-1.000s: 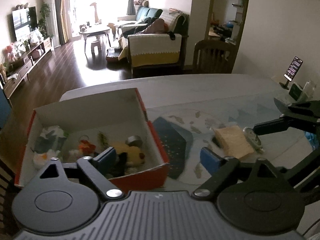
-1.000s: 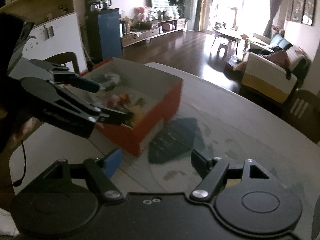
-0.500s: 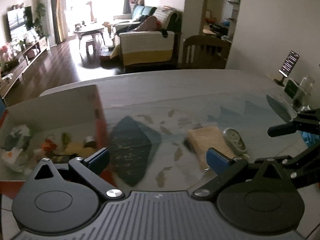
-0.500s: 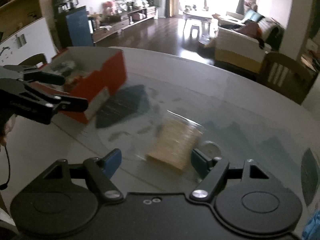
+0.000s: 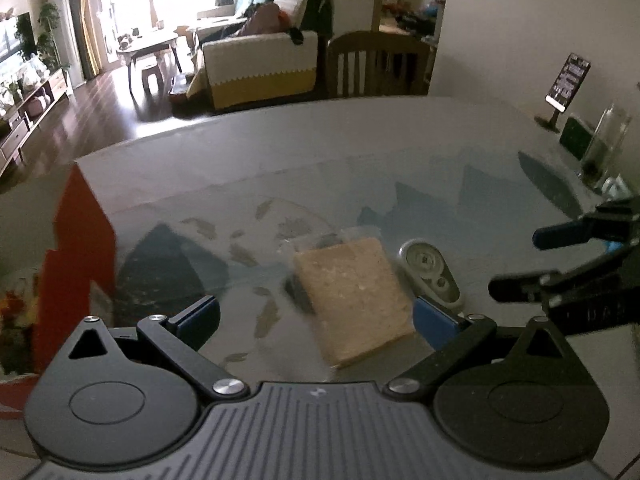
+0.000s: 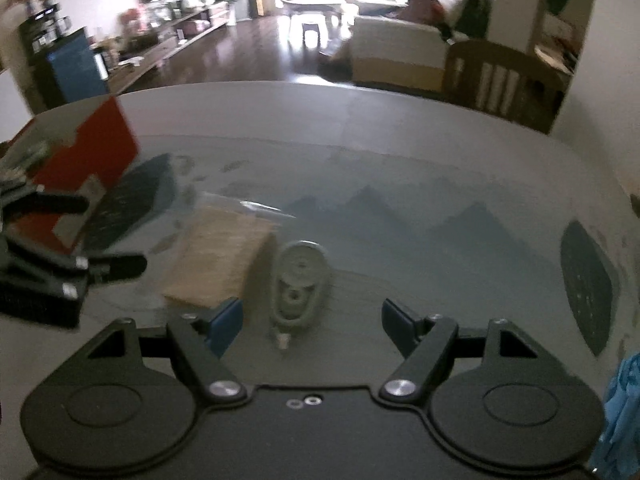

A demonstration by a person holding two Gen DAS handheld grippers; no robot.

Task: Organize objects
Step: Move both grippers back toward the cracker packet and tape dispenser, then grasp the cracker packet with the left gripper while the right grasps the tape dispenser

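Both hand-held grippers spread wide, empty: left (image 5: 316, 318) over tan wrapped block (image 5: 352, 300), right (image 6: 312, 320) framing grey oval gadget (image 6: 298, 280). Best lowered squarely, then closed gently.

no readable text anywhere. phone (image 5: 568, 80) screen on its stand lit with lines too small to make out; faint raised letters on the right gripper (image 5: 516, 264), blurred beyond reading.
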